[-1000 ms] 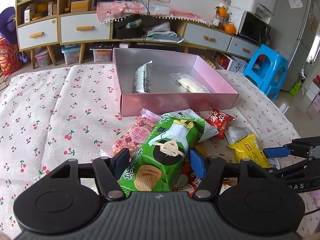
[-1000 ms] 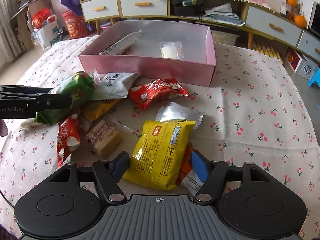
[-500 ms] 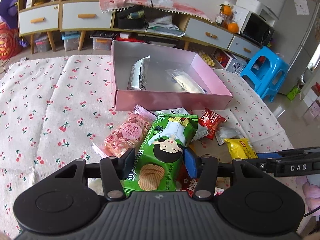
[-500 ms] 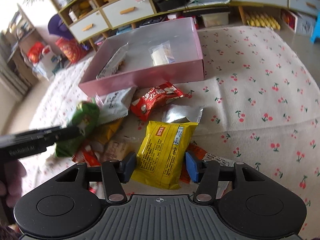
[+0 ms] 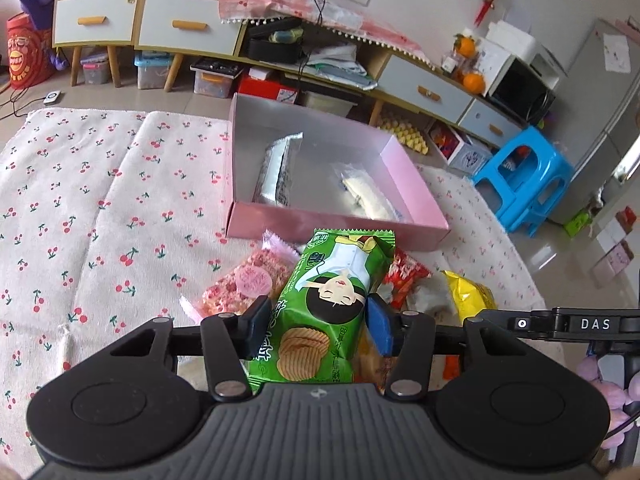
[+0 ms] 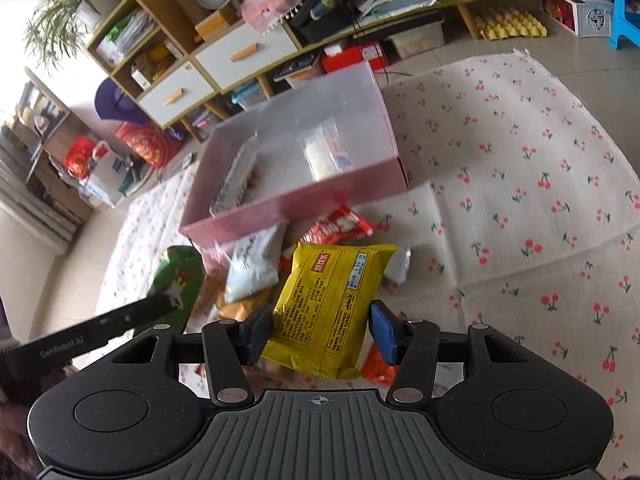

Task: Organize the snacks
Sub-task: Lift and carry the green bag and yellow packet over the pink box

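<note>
cherry-printed cloth is covering the low surface where the snacks are lying, with shelves and drawers standing behind it. a shallow pink box is sitting open on the cloth, and a silver packet and a clear-wrapped pale snack are already lying inside it.

the step in hand looks like carrying two picked snacks toward the box. the left hand-held gripper is pinching a green chip packet, its pads pressing both long sides, and the packet's far end is pointing at the box's near wall. the right hand-held gripper is gripping a yellow packet; its left pad is touching the wrapper, while the right blue pad seems to be sitting just at the edge, so the hold may be light.

more snacks are waiting in a loose pile just in front of the box: a pink bar, a red packet and a white packet.

the next move probably calls for lifting each packet over the near wall, then opening the jaws above a bare part of the box floor, beside the two snacks already there.
</note>
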